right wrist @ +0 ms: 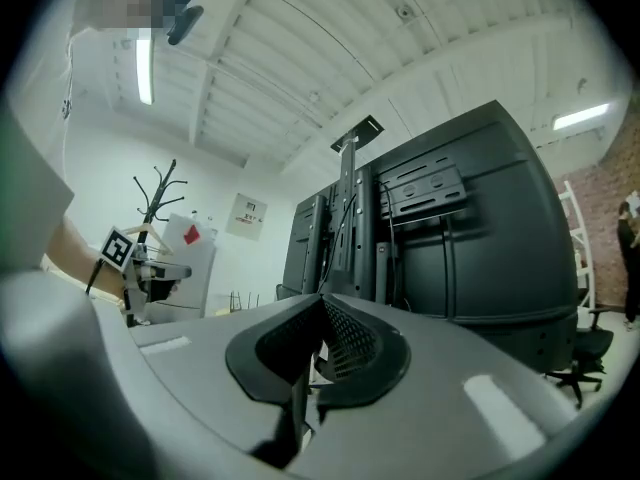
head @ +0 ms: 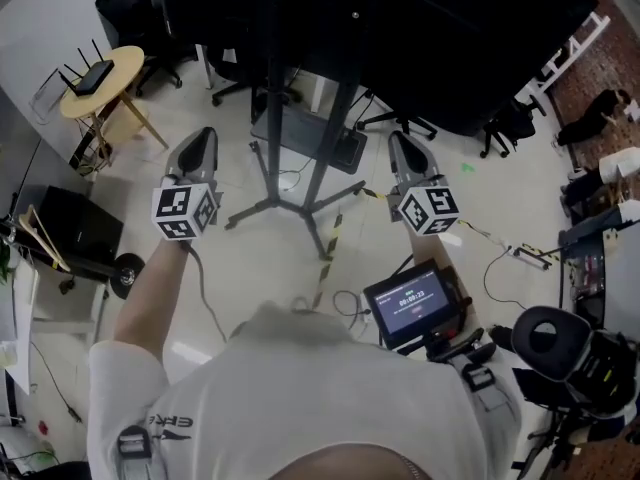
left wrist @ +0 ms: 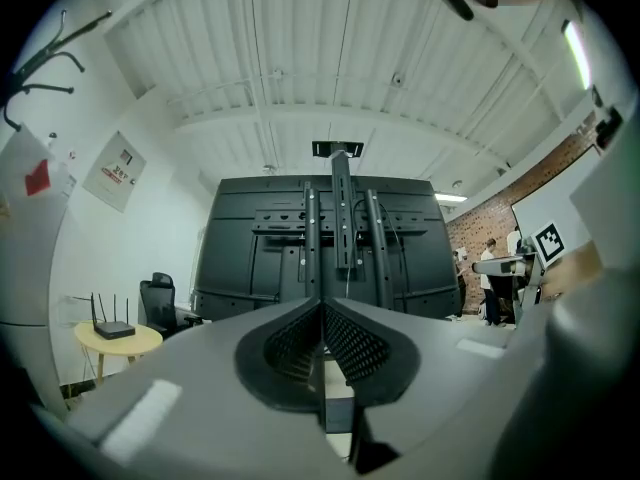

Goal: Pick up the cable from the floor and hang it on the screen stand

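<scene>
We hold two grippers, and each carries one marker cube. The left gripper [head: 203, 134] and the right gripper [head: 397, 139] point at the screen stand [head: 279, 118] from either side, both raised above the floor. In the left gripper view the left gripper [left wrist: 322, 304] has its jaws pressed together with nothing between them. The right gripper view shows the same of the right gripper [right wrist: 322, 299]: clenched and empty. Only the head view shows the cable [head: 333, 236]. It is one yellow-and-black striped line lying on the floor beside the stand's base, between the two grippers and well below them, touched by neither, and it runs off right to a power strip [head: 527, 256]. One router [head: 95, 74] sits on one round wooden table [head: 125, 63], which the left gripper view also catches. The gripper views alone show the white ribbed ceiling and the back of the screen [left wrist: 235, 238]. Only the right gripper view shows a coat rack [right wrist: 160, 190].
</scene>
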Demonstrator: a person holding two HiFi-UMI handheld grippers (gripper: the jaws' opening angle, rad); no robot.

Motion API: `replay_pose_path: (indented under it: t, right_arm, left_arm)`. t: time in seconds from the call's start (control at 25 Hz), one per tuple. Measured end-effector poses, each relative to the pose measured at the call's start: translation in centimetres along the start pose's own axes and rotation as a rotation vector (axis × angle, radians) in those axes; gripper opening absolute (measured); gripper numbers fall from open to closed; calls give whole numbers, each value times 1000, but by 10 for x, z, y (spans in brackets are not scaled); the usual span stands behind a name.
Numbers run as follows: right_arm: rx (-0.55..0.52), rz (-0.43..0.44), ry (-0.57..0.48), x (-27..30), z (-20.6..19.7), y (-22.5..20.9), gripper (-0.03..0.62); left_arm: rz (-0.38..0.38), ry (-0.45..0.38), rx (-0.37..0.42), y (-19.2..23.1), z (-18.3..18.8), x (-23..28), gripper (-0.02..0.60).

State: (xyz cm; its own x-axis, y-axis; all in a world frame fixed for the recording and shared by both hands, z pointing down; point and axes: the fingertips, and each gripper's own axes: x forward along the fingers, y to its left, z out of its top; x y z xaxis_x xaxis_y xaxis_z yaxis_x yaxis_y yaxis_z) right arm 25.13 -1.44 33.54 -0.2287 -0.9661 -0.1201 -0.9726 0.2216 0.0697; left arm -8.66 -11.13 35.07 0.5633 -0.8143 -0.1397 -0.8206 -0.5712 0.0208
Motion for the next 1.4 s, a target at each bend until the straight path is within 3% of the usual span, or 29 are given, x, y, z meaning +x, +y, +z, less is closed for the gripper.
replay_pose_path:
  t: [0.24,0.6,1.4]
  right_arm:
    - [41,10,38,-18,-17,41,14]
    - [99,80,59,-13,-32,82,12]
    - [129,82,75,-14,-55,90,12]
  left_arm:
    - [2,37,1,-7,-17,-28,5]
    - [73,66,13,-12,-29,-55,3]
    - [101,61,30,-21,-41,-69,3]
